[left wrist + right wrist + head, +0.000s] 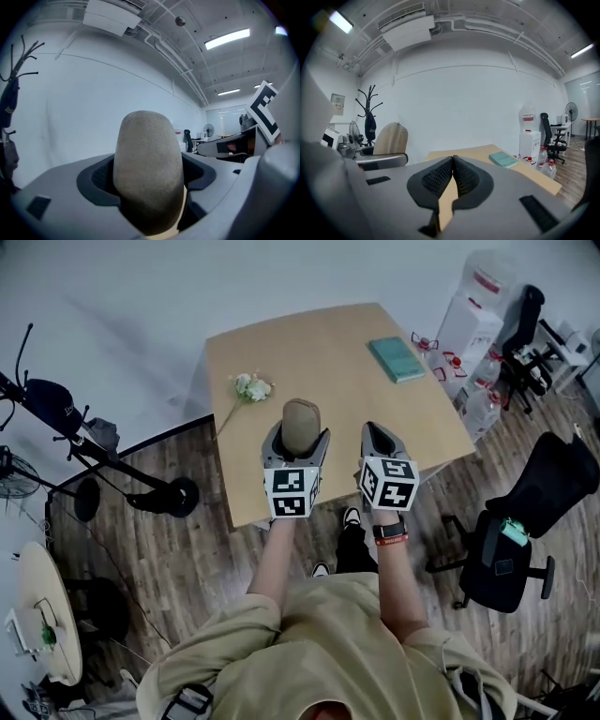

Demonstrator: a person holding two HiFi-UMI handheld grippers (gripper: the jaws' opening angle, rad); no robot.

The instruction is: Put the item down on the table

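My left gripper (298, 439) is shut on a tan, rounded, stone-like item (300, 426), held upright above the near edge of the light wooden table (309, 352). Seen from the left gripper view, the item (148, 168) fills the space between the jaws and sticks up past them. Just to the right, my right gripper (379, 441) hangs over the same edge; its jaws meet at the tips with nothing between them. The right gripper view shows the closed gripper (452, 161) with the table (473, 153) beyond it, and the held item (391, 138) at the left.
A small bunch of white flowers (249, 388) lies on the table's left part, a teal book (397, 359) on its far right part. A black office chair (525, 521) stands at the right, a water dispenser (473, 310) and bottles beyond the table, a stand (84, 442) at the left.
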